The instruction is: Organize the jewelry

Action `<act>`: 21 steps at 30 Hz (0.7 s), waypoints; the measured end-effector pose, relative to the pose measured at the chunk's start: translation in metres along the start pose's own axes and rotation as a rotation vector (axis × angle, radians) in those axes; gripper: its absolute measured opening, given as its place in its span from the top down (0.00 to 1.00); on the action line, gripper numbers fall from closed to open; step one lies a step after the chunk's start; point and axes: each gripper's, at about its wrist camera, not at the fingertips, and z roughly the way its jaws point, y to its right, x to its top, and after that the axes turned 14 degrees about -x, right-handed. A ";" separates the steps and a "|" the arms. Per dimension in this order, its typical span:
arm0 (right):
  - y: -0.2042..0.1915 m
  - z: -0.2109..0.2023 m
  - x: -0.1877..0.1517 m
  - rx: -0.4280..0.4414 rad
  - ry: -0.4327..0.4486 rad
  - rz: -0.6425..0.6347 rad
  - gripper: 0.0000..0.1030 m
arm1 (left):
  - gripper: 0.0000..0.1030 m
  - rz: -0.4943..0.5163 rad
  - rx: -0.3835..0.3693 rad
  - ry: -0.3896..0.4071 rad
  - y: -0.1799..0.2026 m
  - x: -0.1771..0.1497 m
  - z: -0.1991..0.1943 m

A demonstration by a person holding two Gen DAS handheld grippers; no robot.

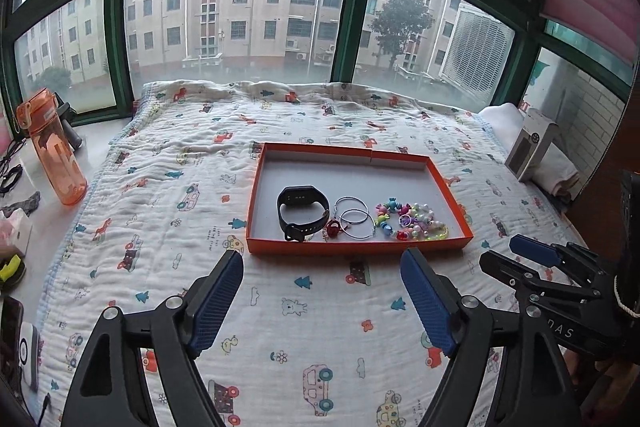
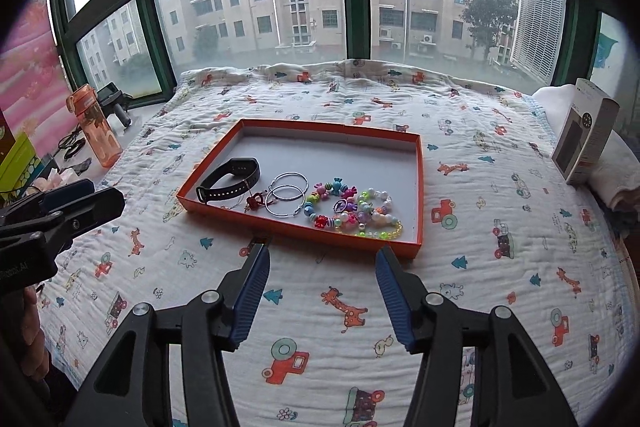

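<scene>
An orange tray [image 1: 352, 247] [image 2: 421, 163] with a grey floor lies on the patterned blanket. Along its near side sit a black watch band [image 1: 301, 207] [image 2: 230, 182], two silver hoops [image 1: 354, 221] [image 2: 287, 193], a small red charm [image 1: 333, 227] [image 2: 253, 202] and a heap of colourful bead bracelets [image 1: 410, 221] [image 2: 352, 213]. My left gripper [image 1: 322, 259] hangs open just short of the tray's near wall, nothing between its blue pads. My right gripper [image 2: 322, 251] is open too, in front of the tray with nothing between its pads. Each gripper shows in the other's view, at the side edge.
The blanket [image 1: 280, 307] covers a bed under a green-framed window. An orange bottle [image 1: 52, 147] [image 2: 96, 127] stands on the left ledge among cables and small items. A white box [image 1: 530, 143] [image 2: 586, 135] rests on folded towels at the right.
</scene>
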 end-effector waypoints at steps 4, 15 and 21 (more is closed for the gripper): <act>0.000 -0.013 -0.005 0.000 0.016 0.000 0.40 | 0.09 0.015 0.016 0.008 0.008 -0.008 -0.018; 0.006 -0.039 -0.015 -0.010 0.054 0.023 0.36 | 0.01 0.022 0.047 0.031 0.017 -0.027 -0.053; 0.011 -0.047 -0.018 -0.024 0.068 0.037 0.34 | 0.00 0.015 0.068 0.029 0.015 -0.034 -0.060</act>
